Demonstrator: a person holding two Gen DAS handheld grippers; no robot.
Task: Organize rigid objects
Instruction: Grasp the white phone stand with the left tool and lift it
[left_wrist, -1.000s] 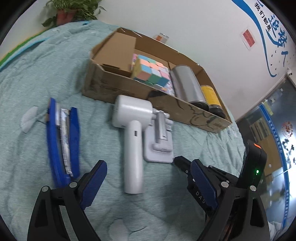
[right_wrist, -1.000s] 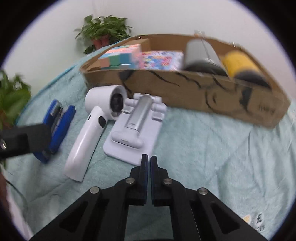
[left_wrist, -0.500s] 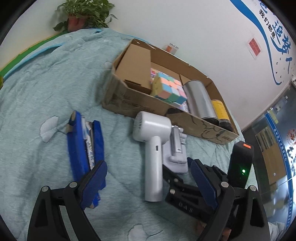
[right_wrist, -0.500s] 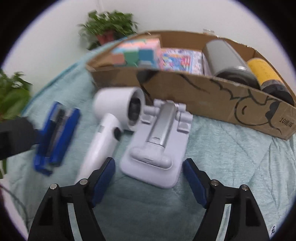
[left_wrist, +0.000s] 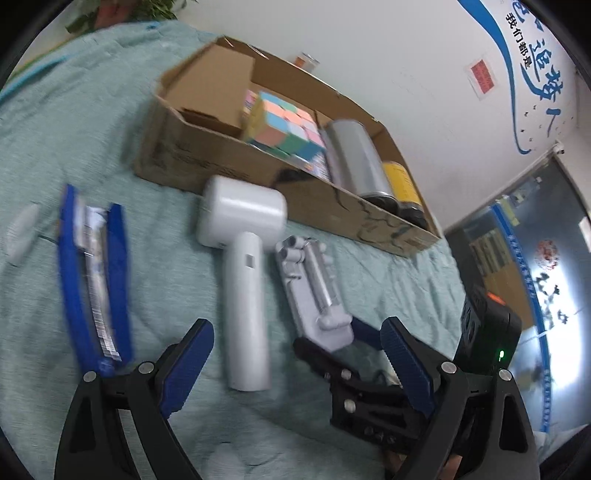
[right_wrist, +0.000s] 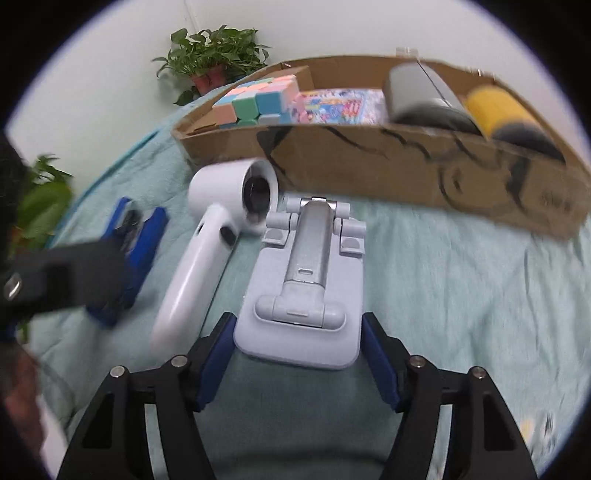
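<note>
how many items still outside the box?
3, all on the blanket: blue stapler far left, white hair dryer in the middle, grey folding stand between the right gripper fingers.

A pale teal quilted blanket covers the whole work surface, printed here and there with faint white patches. Beyond its far edge rises a plain white wall. On the right part of that wall runs a sweeping blue painted curve with blue Chinese characters beside it, and a small red-and-white notice hangs near them. Further right stands a glass door with blue lettering and glare. Two green potted plants sit at the far left: one against the wall, another nearer, blurred.
</note>
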